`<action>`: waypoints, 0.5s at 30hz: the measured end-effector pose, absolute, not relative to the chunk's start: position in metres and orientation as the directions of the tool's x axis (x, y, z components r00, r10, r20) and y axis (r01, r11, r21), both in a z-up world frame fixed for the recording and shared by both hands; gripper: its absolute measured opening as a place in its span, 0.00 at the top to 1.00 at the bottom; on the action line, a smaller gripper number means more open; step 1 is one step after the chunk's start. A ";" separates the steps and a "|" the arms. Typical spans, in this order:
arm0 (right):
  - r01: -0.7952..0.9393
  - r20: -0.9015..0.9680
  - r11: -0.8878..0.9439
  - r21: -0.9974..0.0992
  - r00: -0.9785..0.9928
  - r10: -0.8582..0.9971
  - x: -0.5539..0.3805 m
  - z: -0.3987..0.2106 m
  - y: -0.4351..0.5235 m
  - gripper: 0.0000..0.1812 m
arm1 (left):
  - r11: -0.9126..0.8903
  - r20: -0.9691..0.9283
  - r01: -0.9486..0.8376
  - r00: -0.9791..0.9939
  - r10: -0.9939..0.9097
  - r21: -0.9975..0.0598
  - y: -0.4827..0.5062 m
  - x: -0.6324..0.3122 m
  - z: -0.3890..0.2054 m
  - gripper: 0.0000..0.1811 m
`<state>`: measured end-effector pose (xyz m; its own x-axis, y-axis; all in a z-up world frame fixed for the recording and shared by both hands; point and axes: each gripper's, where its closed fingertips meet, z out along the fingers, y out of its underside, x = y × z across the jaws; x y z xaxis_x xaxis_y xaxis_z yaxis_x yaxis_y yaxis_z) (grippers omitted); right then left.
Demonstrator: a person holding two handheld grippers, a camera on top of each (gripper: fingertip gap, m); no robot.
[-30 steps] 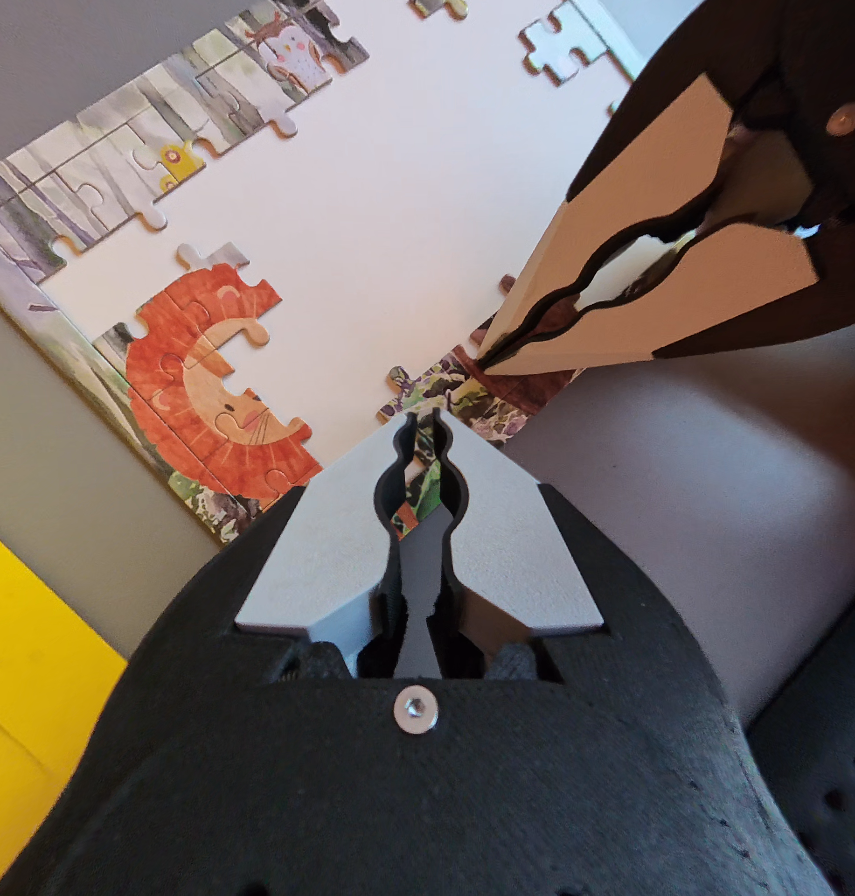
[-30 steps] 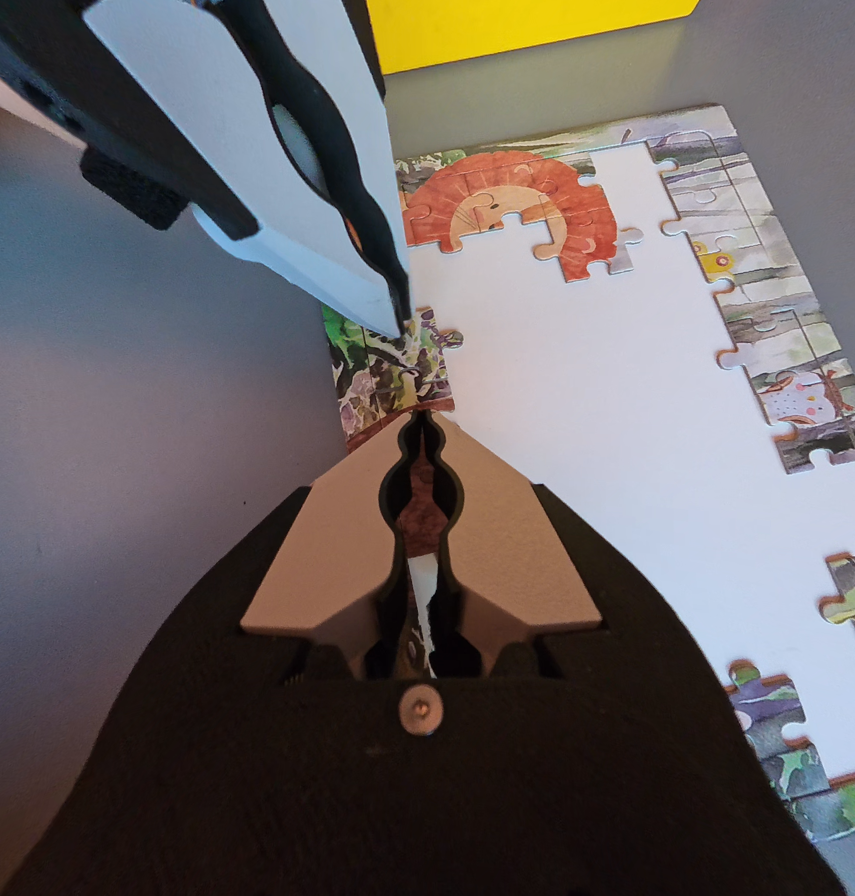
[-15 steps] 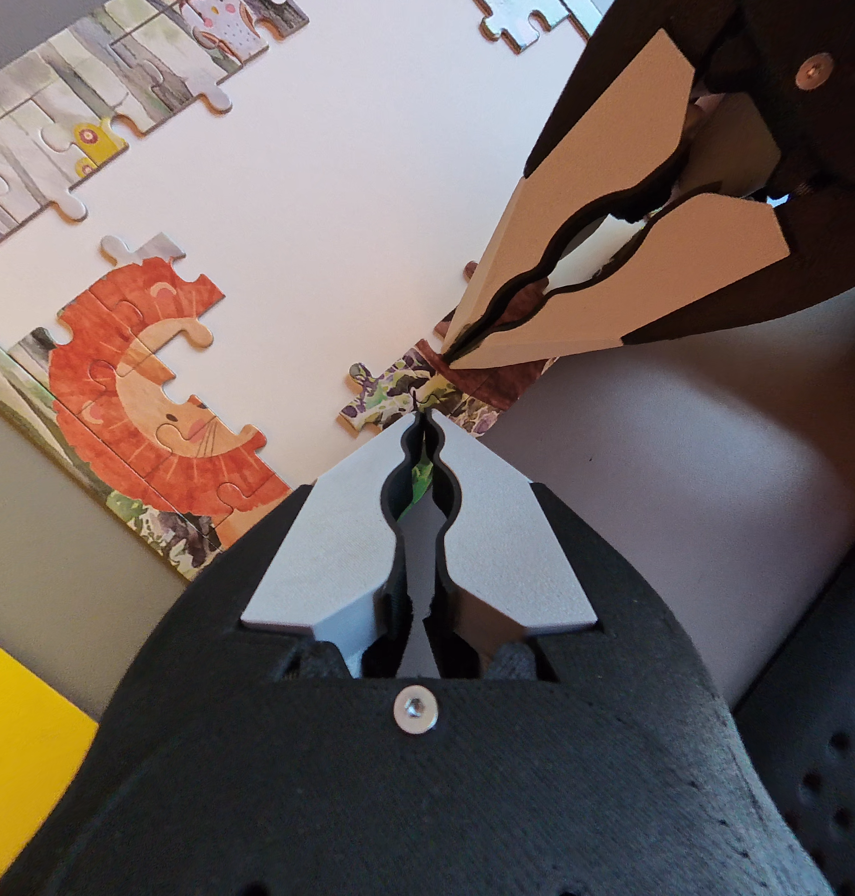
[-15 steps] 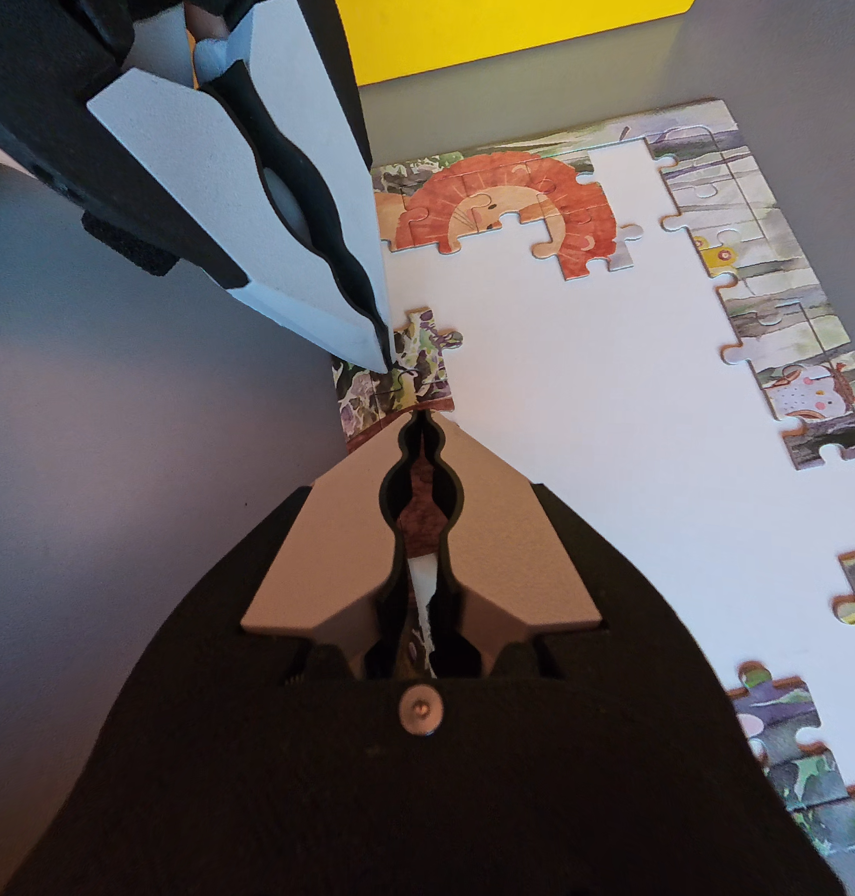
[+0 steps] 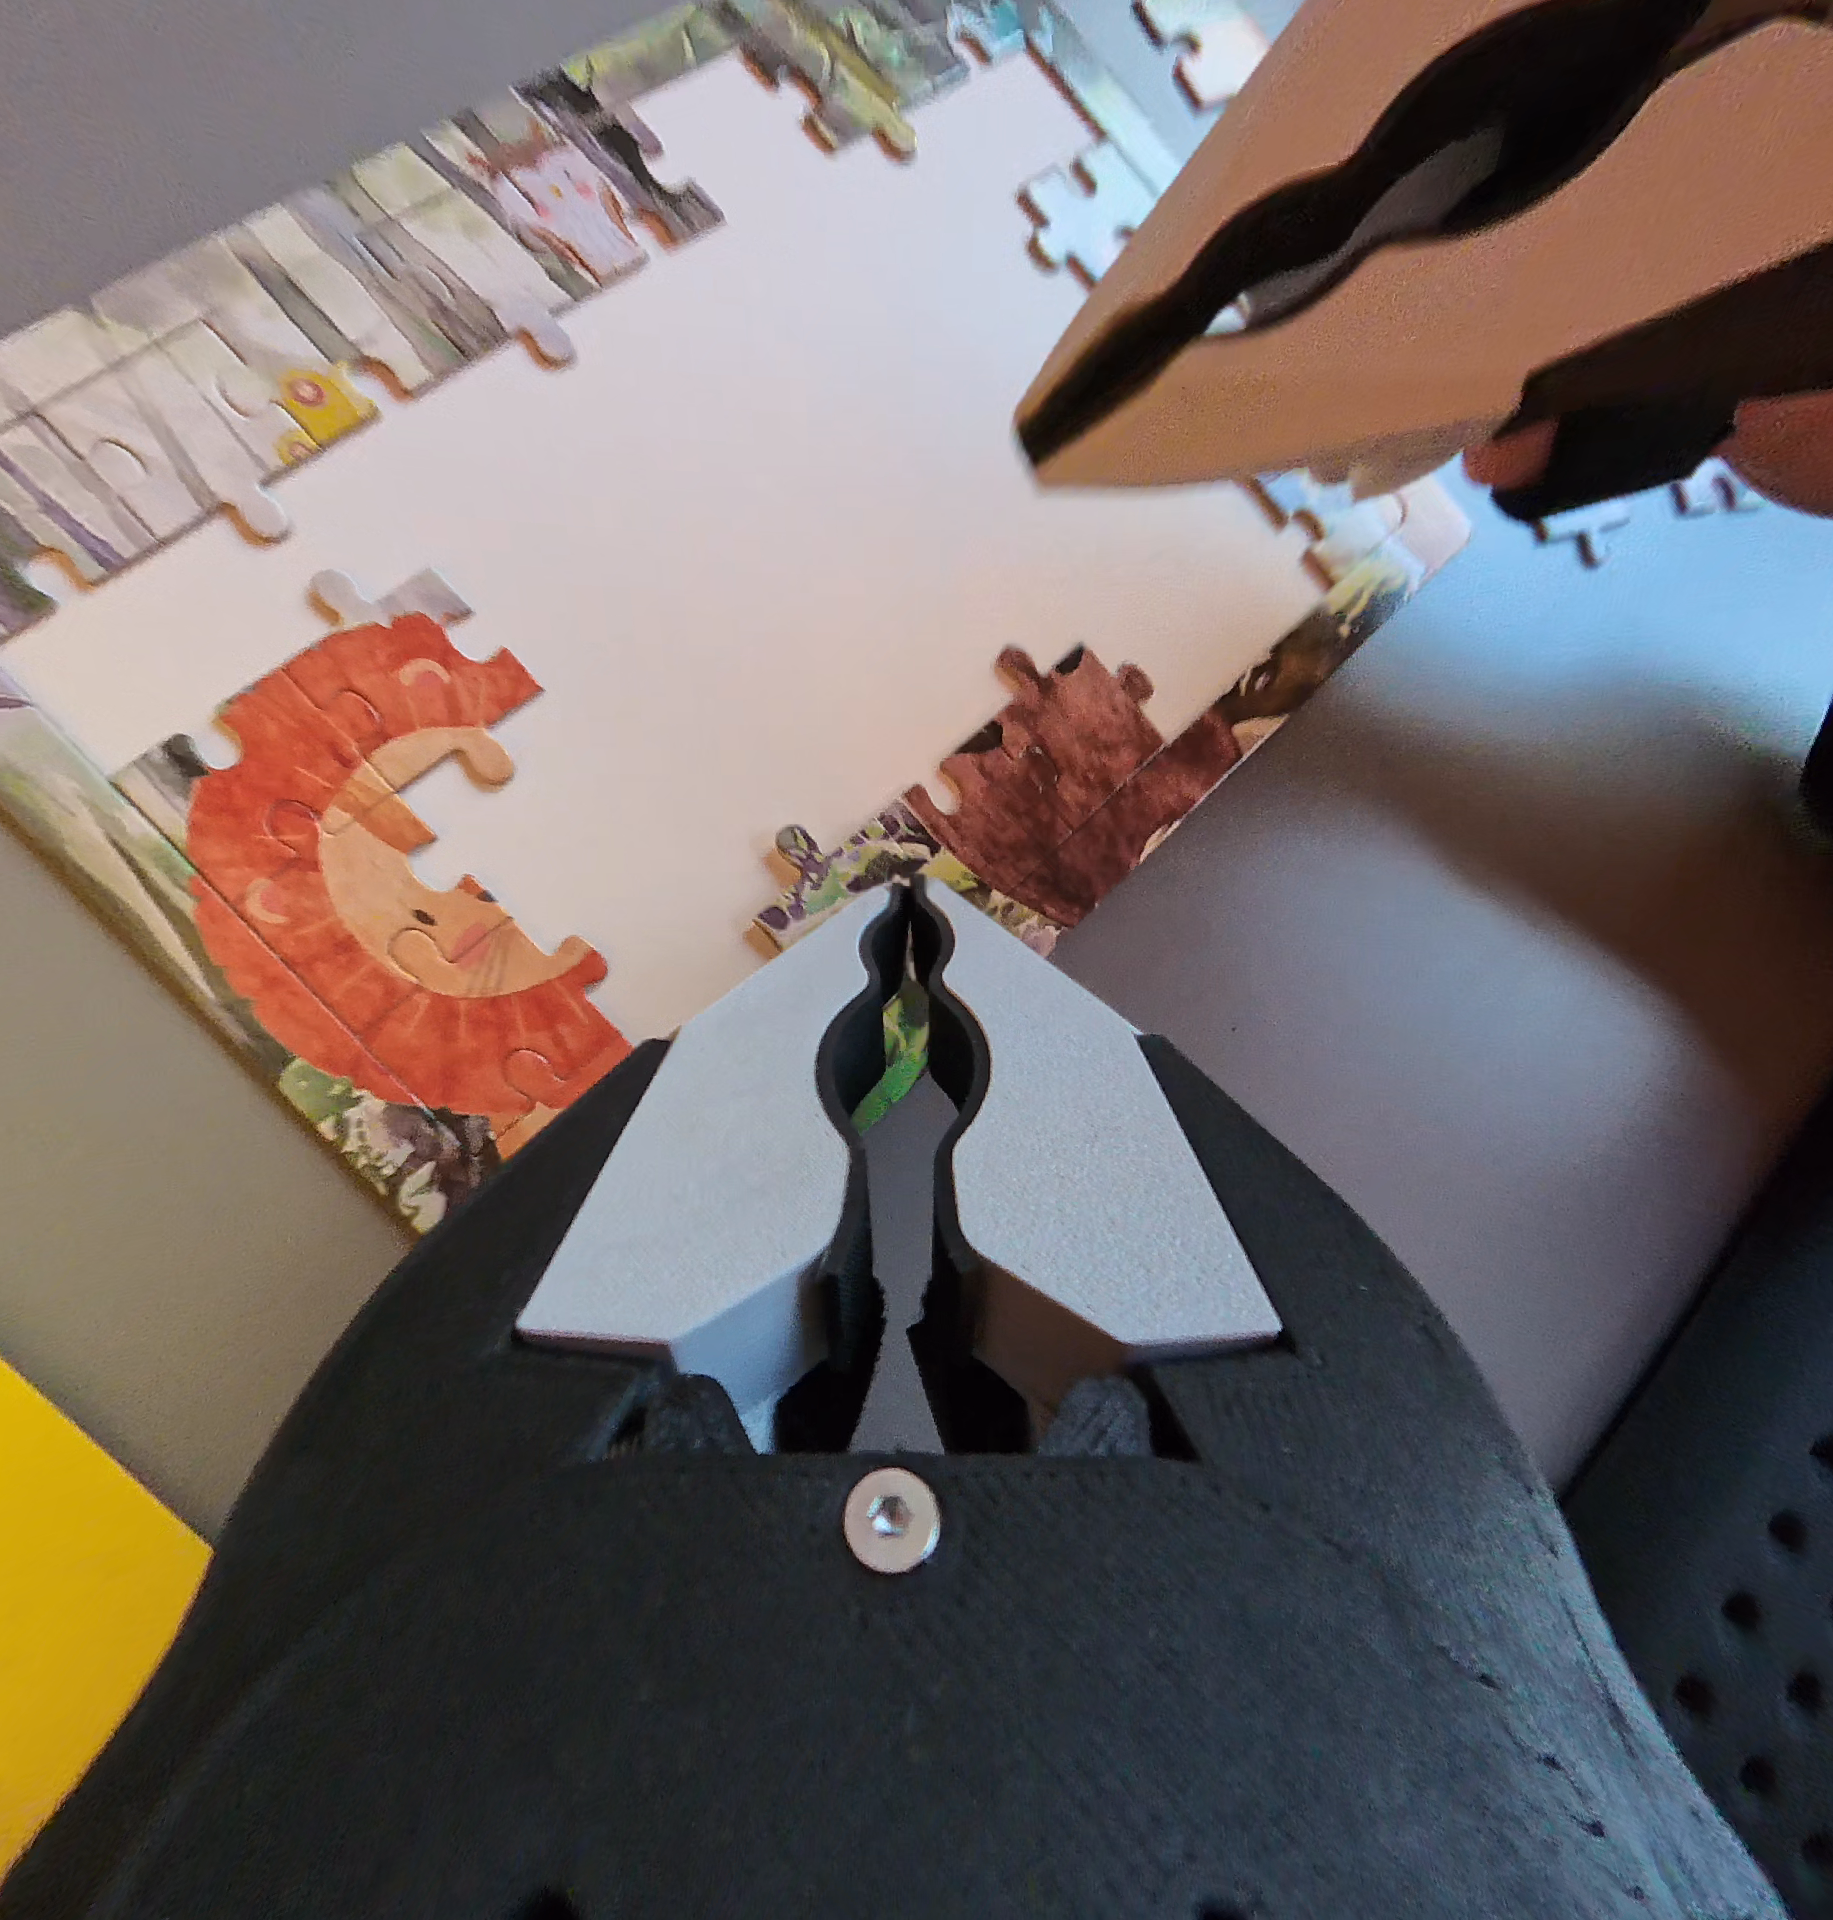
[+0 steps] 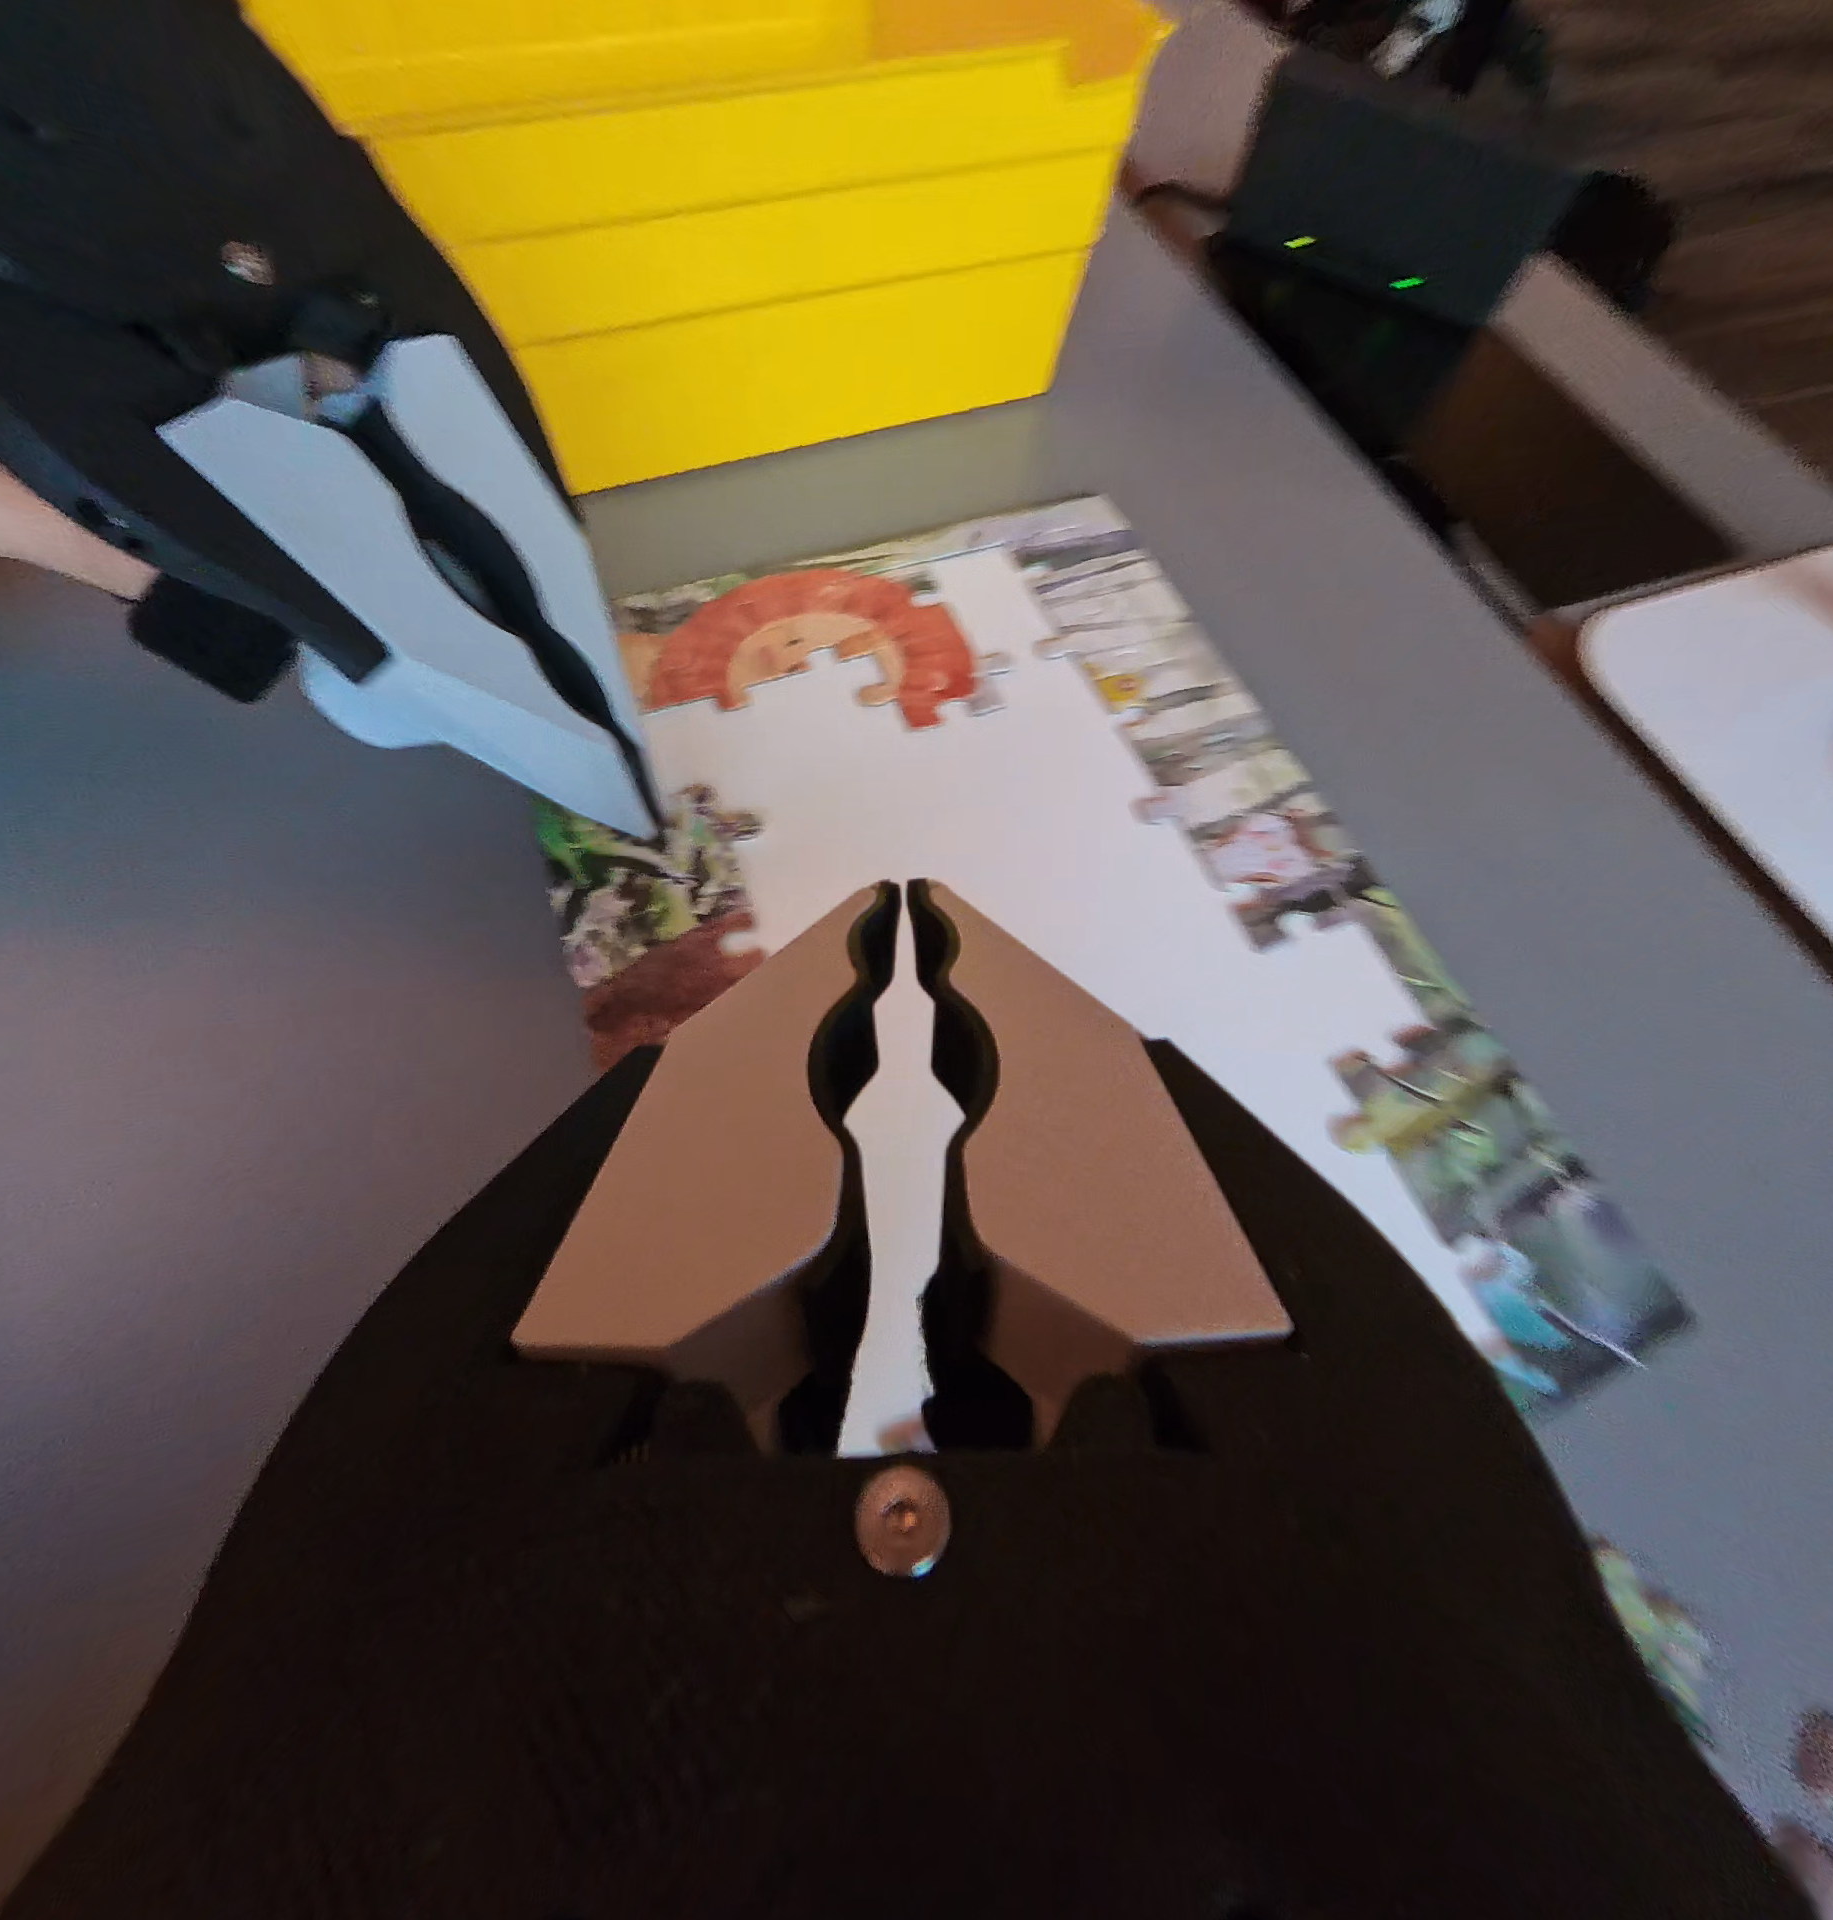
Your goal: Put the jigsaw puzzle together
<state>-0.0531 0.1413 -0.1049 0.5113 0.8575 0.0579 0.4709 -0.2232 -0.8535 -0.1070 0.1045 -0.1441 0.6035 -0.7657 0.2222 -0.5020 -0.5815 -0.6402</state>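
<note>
While my left claw (image 5: 910, 891) rests low at the near edge of the jigsaw puzzle (image 5: 787, 468), its two grey fingers are pressed together, and the tips sit right on the green leafy piece (image 5: 839, 862). I see a sliver of green through the hollow between them, but I cannot tell whether they pinch that piece or only press on it. From my right wrist view that same claw comes in from the left and touches the leafy piece's far edge. Just beside the leafy piece lies the brown patch (image 5: 1057, 769), joined to it along the puzzle's border. My right claw (image 6: 904, 891) hangs above the white board, clear of the pieces. Its tan fingers are all but together, with a hairline slit at the tips, and it grips nothing, since bare white board shows through the gap. The orange lion (image 5: 372, 873) is assembled to the left of my left claw, in the corner, touching the border pieces. The pale strip of trees (image 5: 424, 260) runs along the far side, and the middle of the board is bare white. In my right wrist view, which is blurred, green edge pieces (image 6: 1463, 1122) line the right side. A yellow bin (image 6: 787, 260) stands on the grey table (image 6: 216, 1039) beyond the puzzle's far end. A black box with green lights (image 6: 1390, 208) sits far right, and a white tray (image 6: 1743, 727) lies at the right edge.
</note>
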 end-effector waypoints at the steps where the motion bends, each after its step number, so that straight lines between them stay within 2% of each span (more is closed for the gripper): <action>1: 0.462 0.075 -0.224 -0.858 0.544 0.836 -0.040 -0.100 0.148 0.99 | -0.582 0.226 -0.478 0.611 -0.758 -0.658 0.107 -0.108 -0.139 1.00; 8: 0.370 0.055 -0.296 -0.881 0.700 0.712 0.030 -0.093 0.174 0.99 | -0.521 0.256 -0.246 0.656 -0.711 -0.817 0.128 -0.119 -0.089 1.00; 15: 0.340 0.026 -0.323 -0.883 0.723 0.691 0.038 -0.096 0.179 0.99 | -0.518 0.256 -0.237 0.659 -0.707 -0.822 0.129 -0.120 -0.088 1.00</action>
<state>0.0381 0.1785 -0.0960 0.7228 0.6906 0.0261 0.3403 -0.3228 -0.8832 -0.1203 0.1294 -0.0884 0.6591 -0.7073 0.2556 -0.2365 -0.5175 -0.8223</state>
